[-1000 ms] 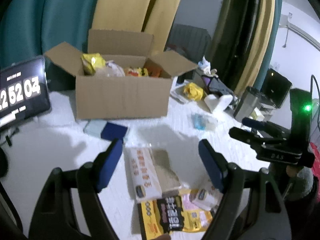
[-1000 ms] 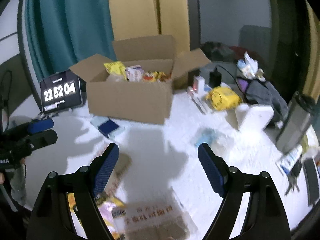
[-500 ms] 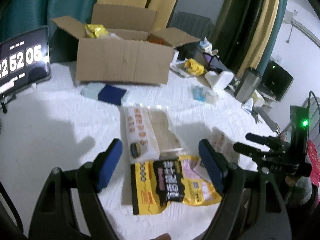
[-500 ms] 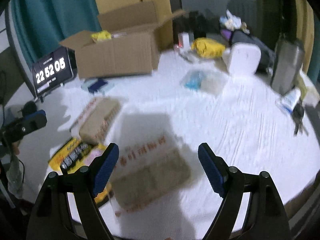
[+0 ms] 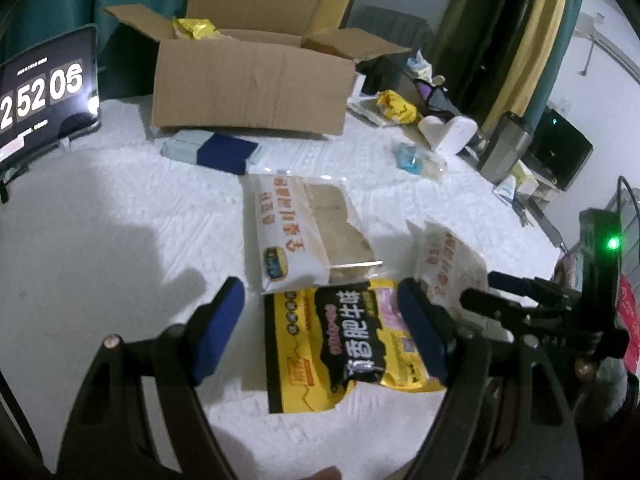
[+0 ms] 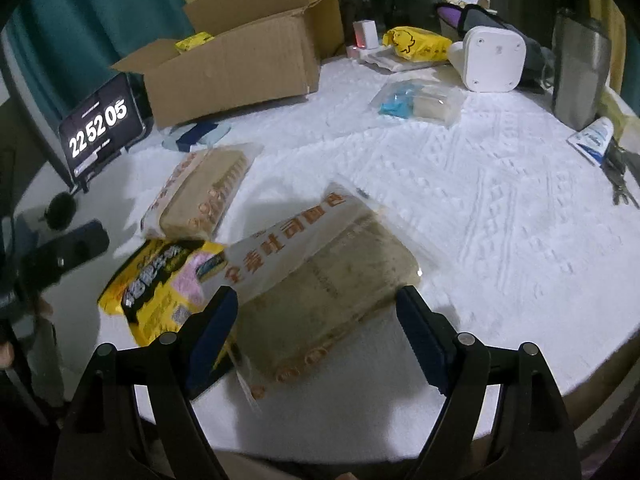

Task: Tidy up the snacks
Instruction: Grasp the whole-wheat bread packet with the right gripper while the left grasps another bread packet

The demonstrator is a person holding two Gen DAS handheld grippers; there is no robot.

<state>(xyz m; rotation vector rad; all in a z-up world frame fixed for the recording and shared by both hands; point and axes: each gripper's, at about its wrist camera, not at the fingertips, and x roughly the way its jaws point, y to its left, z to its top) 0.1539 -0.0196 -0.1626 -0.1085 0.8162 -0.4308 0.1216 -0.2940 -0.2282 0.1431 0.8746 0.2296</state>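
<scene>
My left gripper [image 5: 320, 332] is open, its fingers straddling a yellow and black snack bag [image 5: 344, 340] on the white table. A bread pack with orange print [image 5: 300, 228] lies just beyond it. My right gripper [image 6: 316, 336] is open above a second bread pack [image 6: 320, 280]; that pack also shows in the left wrist view [image 5: 448, 264]. The yellow bag [image 6: 160, 280] and the first bread pack [image 6: 204, 192] lie to its left. An open cardboard box [image 5: 248, 80] with snacks inside stands at the back [image 6: 240, 64].
A tablet clock [image 5: 40, 92] stands at the left [image 6: 100, 124]. A blue and grey packet [image 5: 216, 152] lies before the box. A clear bag with blue contents [image 6: 416, 104], a white device [image 6: 492, 60], a yellow bag [image 6: 416, 44] and a steel flask [image 6: 580, 68] sit at the right.
Both grippers have dropped toward the table and pulled back from the box. The left now straddles the yellow bag; the right hangs over the second bread pack. Both stay open.
</scene>
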